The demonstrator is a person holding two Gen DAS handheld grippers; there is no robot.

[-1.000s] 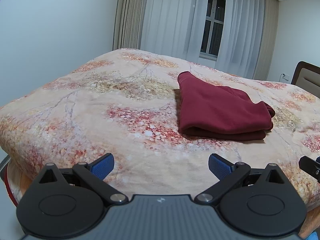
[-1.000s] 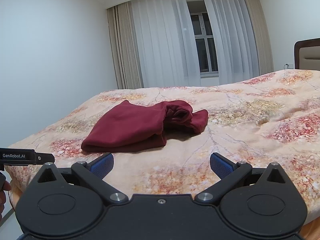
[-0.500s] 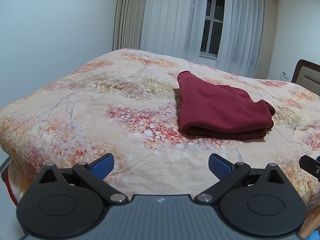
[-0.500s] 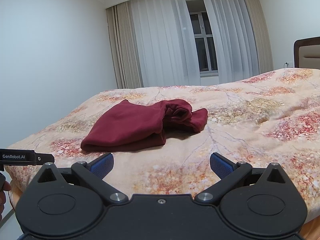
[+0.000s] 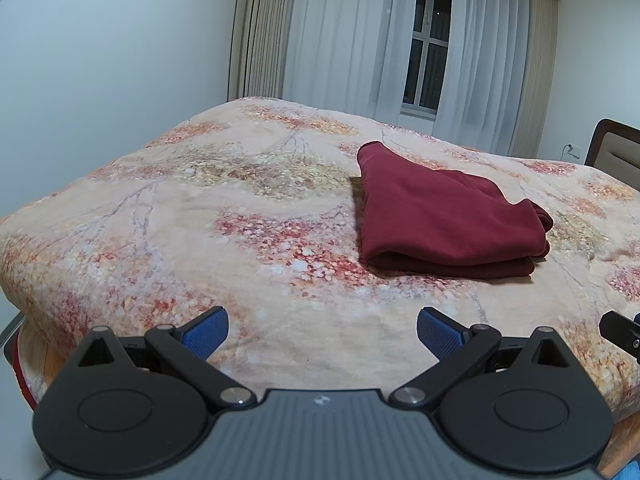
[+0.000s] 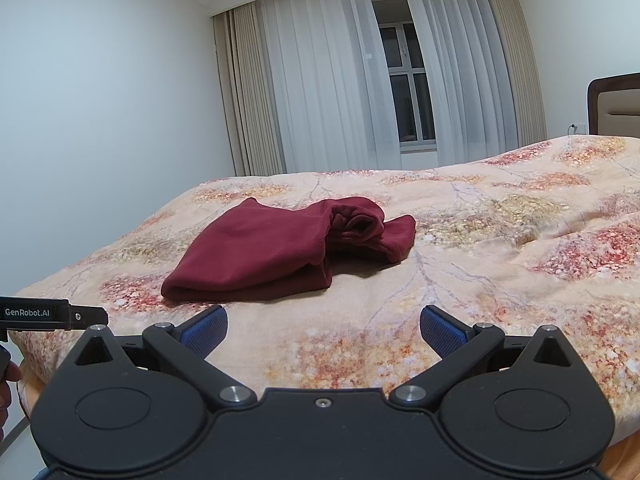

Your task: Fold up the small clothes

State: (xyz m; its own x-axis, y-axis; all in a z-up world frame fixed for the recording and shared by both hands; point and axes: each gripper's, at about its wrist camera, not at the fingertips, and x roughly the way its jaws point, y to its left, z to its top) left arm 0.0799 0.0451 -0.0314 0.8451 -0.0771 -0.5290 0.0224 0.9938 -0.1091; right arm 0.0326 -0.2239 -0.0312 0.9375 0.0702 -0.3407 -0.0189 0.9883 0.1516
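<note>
A dark red garment (image 5: 444, 216) lies folded in layers on the bed, right of centre in the left wrist view. In the right wrist view the same garment (image 6: 272, 248) sits left of centre, with a bunched, rumpled end on its right side. My left gripper (image 5: 322, 330) hangs open over the bed's near edge, well short of the cloth, with nothing between its blue pads (image 5: 206, 330). My right gripper (image 6: 323, 330) is open too, empty, a short way in front of the garment.
The bed carries a peach floral bedspread (image 5: 208, 216). White curtains and a window (image 6: 404, 88) stand behind it, a headboard (image 6: 614, 106) at the right, a bare wall at the left. The other gripper's tip (image 6: 52, 314) and a hand (image 6: 6, 384) show at the right wrist view's left edge.
Both views have shifted very slightly; the garment stays folded in place and both grippers stay open and empty.
</note>
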